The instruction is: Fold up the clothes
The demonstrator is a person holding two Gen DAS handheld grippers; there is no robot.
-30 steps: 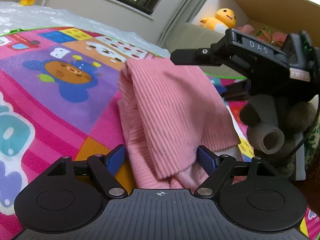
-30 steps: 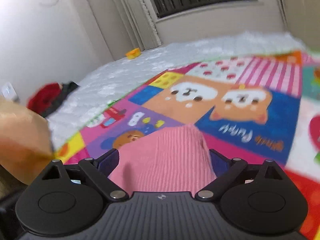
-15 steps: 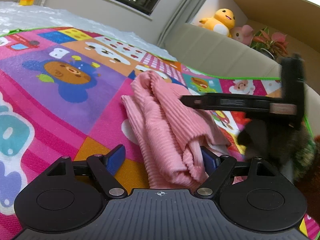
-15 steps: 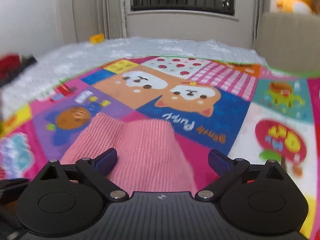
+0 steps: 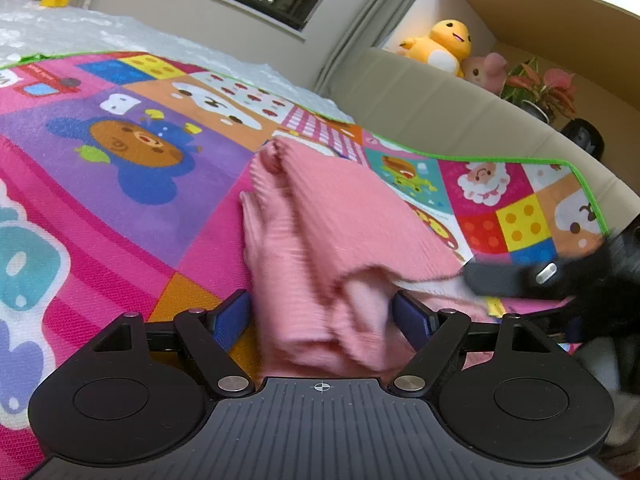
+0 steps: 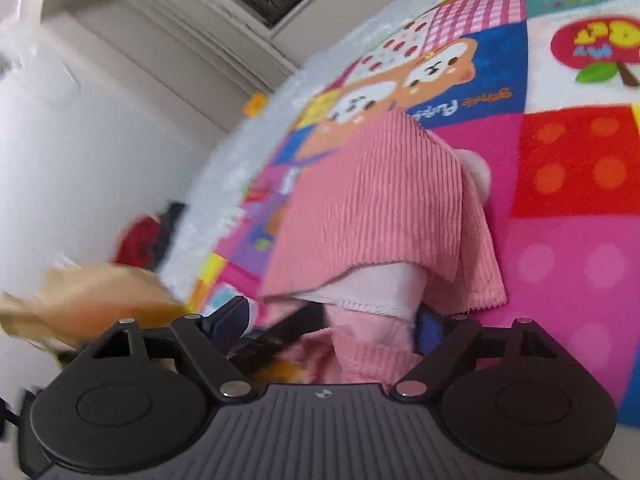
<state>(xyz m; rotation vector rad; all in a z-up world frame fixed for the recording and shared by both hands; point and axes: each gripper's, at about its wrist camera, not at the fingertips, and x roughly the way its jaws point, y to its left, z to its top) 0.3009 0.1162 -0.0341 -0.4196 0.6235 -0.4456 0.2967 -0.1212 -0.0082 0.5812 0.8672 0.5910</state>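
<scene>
A pink ribbed garment [image 5: 340, 232] lies bunched in loose folds on the colourful play mat [image 5: 120, 184]. Its near end sits between the blue pads of my left gripper [image 5: 322, 316], which stands open around it. In the right wrist view the same garment [image 6: 380, 216] shows a pale inner layer under a turned-up hem, and my right gripper [image 6: 332, 322] is open with the cloth's near end between its fingers. A blurred dark finger [image 5: 500, 280] of the right gripper touches the cloth's right edge in the left wrist view.
A beige sofa [image 5: 440, 92] with plush toys [image 5: 440, 46] and a potted plant [image 5: 540, 88] borders the mat's far right. White bubble wrap [image 5: 60, 24] lies beyond the mat. Red and dark clothes [image 6: 148, 236] and a tan blurred shape [image 6: 80, 300] sit at left.
The garment hung raised a second ago and now lies lower, slumped on the mat. The right gripper dropped from above the cloth to its right edge and tilted.
</scene>
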